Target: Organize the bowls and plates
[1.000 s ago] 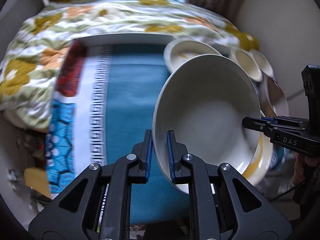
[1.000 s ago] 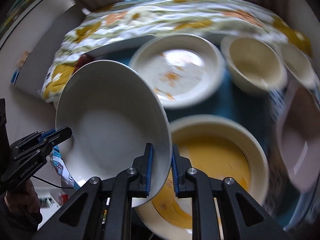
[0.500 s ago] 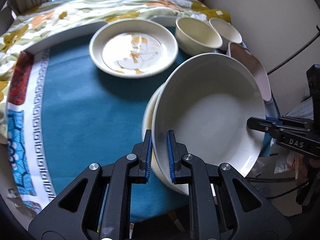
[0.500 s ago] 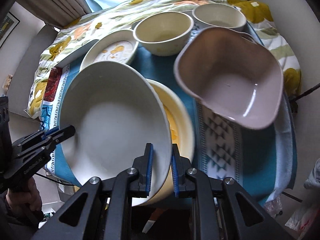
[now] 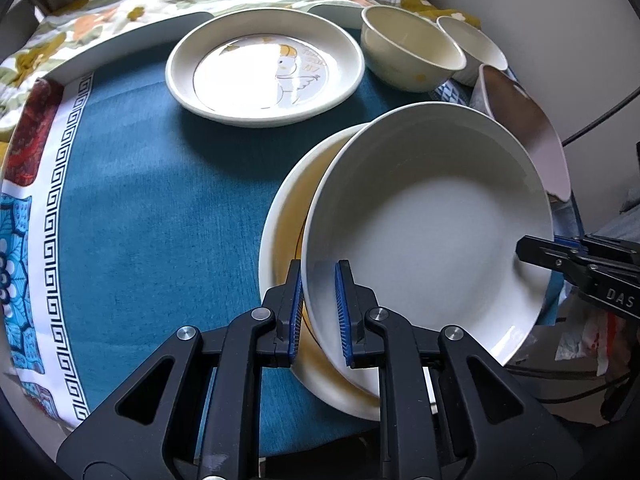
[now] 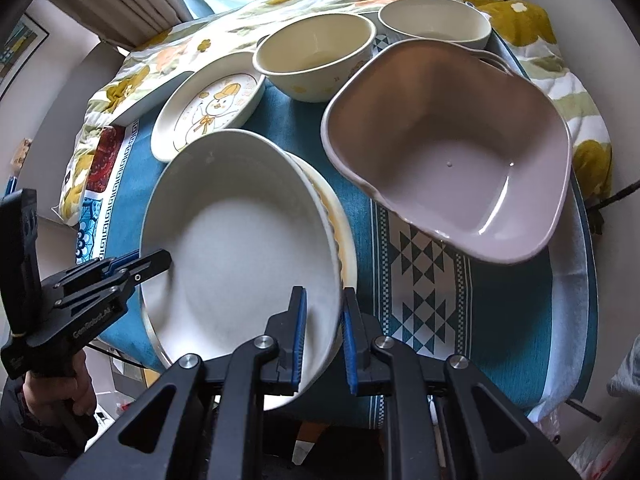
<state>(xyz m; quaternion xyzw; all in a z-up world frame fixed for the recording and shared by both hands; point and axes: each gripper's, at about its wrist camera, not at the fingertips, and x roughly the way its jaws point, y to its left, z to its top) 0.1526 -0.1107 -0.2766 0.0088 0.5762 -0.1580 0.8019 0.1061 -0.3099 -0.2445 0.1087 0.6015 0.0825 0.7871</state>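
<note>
So both hand-held grippers are clamped on opposite rims of the same white deep plate (image 5: 432,240), left hand-held gripper (image 5: 318,312) on one edge and right hand-held gripper (image 6: 323,332) on the other. The plate hangs tilted right over the yellow-lined plate (image 5: 286,216) on the bench (image 5: 160,208), not seated in it yet as far as I can tell.

Progress-wise I'd say early-ish: one stack is about to form, but the snowman plate (image 6: 210,110), two cream bowls (image 6: 316,60) (image 6: 434,20) and the mauve squarish bowl (image 6: 452,148) all sit loose and apart.

View differences: the right wrist shows the whole mauve bowl and the triangle-patterned cloth (image 6: 432,280) under it, plus a hand (image 6: 60,390) gripping the left tool. The left wrist only catches the mauve bowl edge-on, but it shows the open blue stretch of bench beside the plates much better.
</note>
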